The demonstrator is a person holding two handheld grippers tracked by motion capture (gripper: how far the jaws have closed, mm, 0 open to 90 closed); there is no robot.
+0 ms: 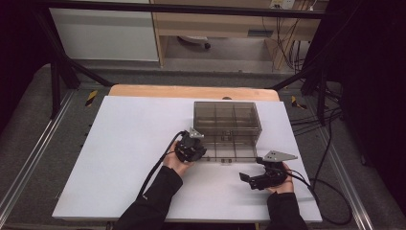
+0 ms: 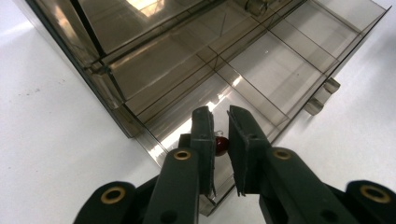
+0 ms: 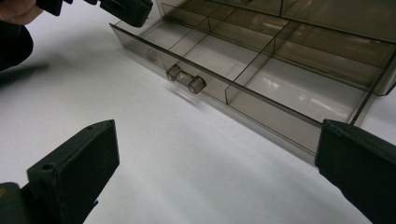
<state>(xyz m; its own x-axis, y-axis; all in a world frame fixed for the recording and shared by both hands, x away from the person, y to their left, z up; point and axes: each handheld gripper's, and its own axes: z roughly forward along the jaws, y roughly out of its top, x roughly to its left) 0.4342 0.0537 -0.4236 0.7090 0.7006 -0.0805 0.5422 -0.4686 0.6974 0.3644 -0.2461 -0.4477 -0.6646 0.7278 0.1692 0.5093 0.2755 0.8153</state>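
The left gripper (image 2: 220,140) hangs over the near left corner of the pulled-out drawer (image 3: 261,79) of a smoky, see-through plastic box (image 1: 226,116), which stands on the white surface (image 1: 124,158). Its 2 black jaws are nearly pressed together and pinch a small, dark red, round bead (image 2: 220,144) just above the drawer's floor, inside the corner compartment. The drawer is split into compartments by thin plastic walls, and a short clear knob (image 3: 186,79) sticks out from the middle of its front wall. The right gripper (image 3: 215,154) rests near the drawer's front right corner, apart from it, with its jaws spread wide and nothing between them. In the high view, both hands come from the bottom edge in dark sleeves (image 1: 153,203).
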